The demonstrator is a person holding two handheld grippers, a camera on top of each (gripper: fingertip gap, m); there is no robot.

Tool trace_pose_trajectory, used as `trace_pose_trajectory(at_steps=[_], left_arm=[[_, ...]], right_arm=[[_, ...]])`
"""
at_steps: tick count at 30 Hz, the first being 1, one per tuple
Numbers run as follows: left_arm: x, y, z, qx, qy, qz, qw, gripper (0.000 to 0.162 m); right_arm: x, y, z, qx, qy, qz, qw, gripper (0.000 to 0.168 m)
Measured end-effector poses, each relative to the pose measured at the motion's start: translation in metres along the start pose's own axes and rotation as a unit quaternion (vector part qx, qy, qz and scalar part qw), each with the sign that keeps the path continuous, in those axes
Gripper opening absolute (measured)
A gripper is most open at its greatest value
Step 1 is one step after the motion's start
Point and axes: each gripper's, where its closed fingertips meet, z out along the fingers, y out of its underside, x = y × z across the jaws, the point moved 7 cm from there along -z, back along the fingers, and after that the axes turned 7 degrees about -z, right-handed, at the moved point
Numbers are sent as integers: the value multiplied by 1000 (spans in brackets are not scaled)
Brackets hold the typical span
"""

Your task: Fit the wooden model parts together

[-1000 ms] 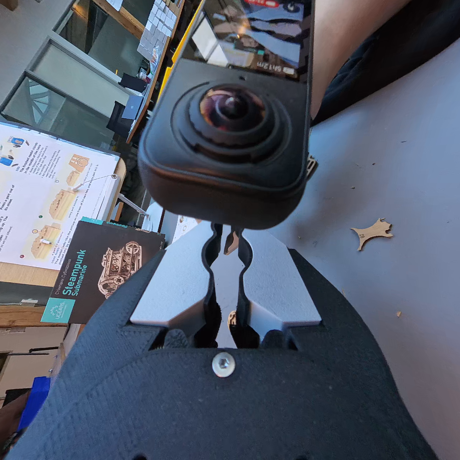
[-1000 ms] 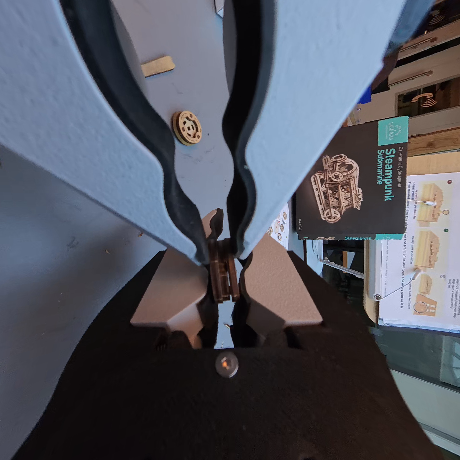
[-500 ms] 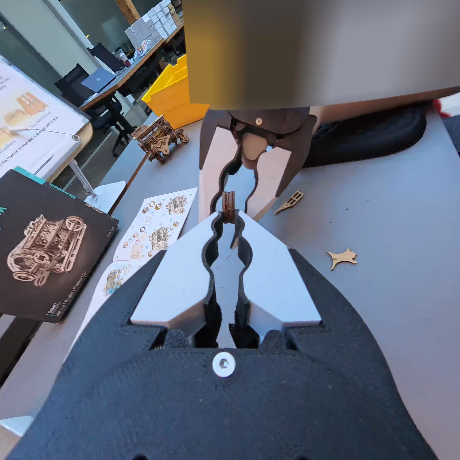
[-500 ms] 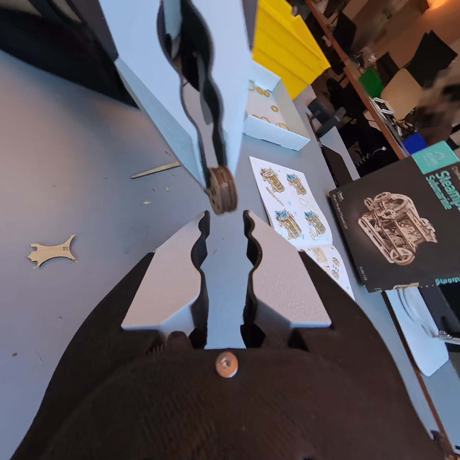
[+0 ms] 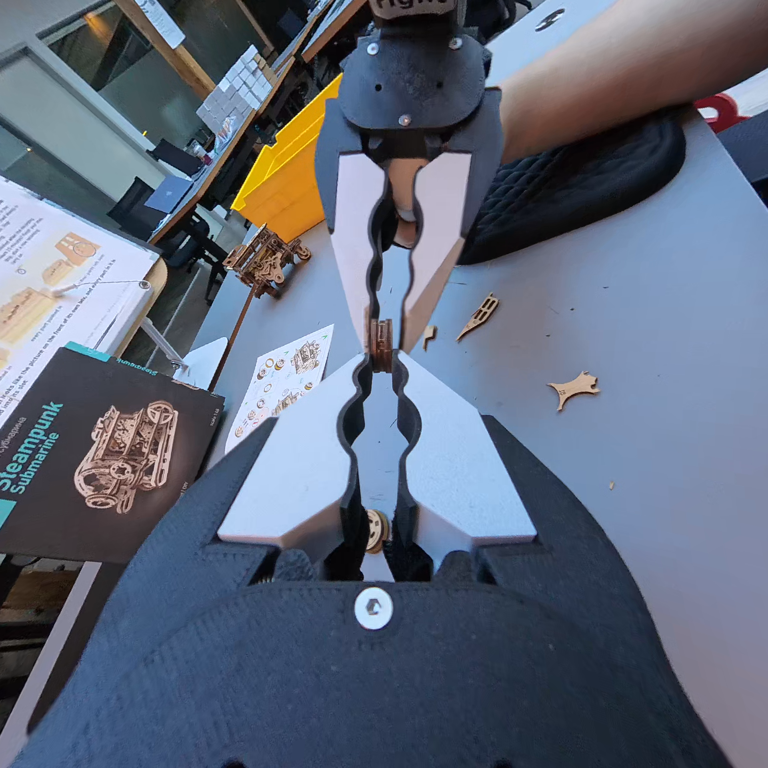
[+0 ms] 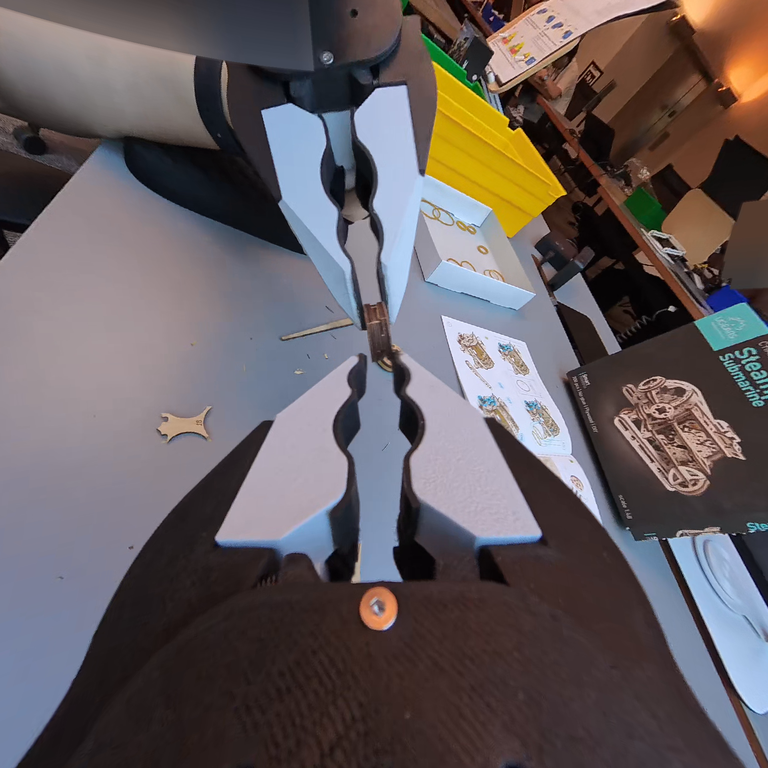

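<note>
A: Where's the wooden part?

B: The small layered wooden part is up off the grey surface, edge-on. The left claw is clamped on it at the fingertips.

A: And the other one?

B: The right claw faces it tip to tip. Its 2 fingers stand apart, a little wider than the part, with the tips level with the part's end. I can't tell if they touch it.

A: Around it?

B: In the left wrist view, a round wooden disc lies on the surface at 6 o'clock, seen between the left fingers. A flat horned offcut is at 4 o'clock, and a slotted sliver at 2. The instruction sheet is at 8 o'clock, with the dark booklet beyond it. A built wooden model is at 10 o'clock, in front of the yellow bin.
</note>
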Motion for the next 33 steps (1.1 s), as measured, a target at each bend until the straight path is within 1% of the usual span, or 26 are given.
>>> trace_pose_trajectory(at_steps=[1,7,11,14,16,19,20,21,23,24,26,28,30,33], left_arm=[[1,0,0,2,4,4,1000,7],[3,-1,-3,15,16,2,1000,7],[4,0,-2,13,26,-3,1000,7],[4,4,1,3,29,-7,1000,7],[3,6,3,-5,11,-2,1000,8],[5,1,2,9,-4,16,1000,11],[6,-1,3,12,-1,15,1000,15],[7,-1,4,5,-3,19,1000,15],[8,5,9,-27,-15,40,999,11],[8,7,10,-32,-21,47,998,9],[9,7,10,-35,-11,40,999,7],[6,3,8,-13,-13,28,999,7],[4,-2,4,22,-6,7,1000,7],[3,-6,2,45,15,-36,998,7]], right_arm=[[0,0,-1,5,0,-4,1000,9],[-2,-4,-3,18,-8,-7,1000,9],[-5,-5,-2,5,-9,-21,1000,9],[-6,-4,1,-29,-15,-15,999,9],[-5,-3,2,-59,-1,-18,998,8],[-7,0,6,-109,16,-38,993,8],[-8,0,8,-118,14,-41,992,8],[-8,-2,9,-120,18,-38,992,8],[-9,-6,9,-108,13,-33,994,9],[-9,-5,9,-113,13,-41,993,9],[-11,-4,8,-108,14,-60,992,9],[-8,-7,6,-84,26,-55,995,10],[-6,-11,1,-33,27,-51,998,11],[-4,-12,-4,3,4,-13,1000,10]])
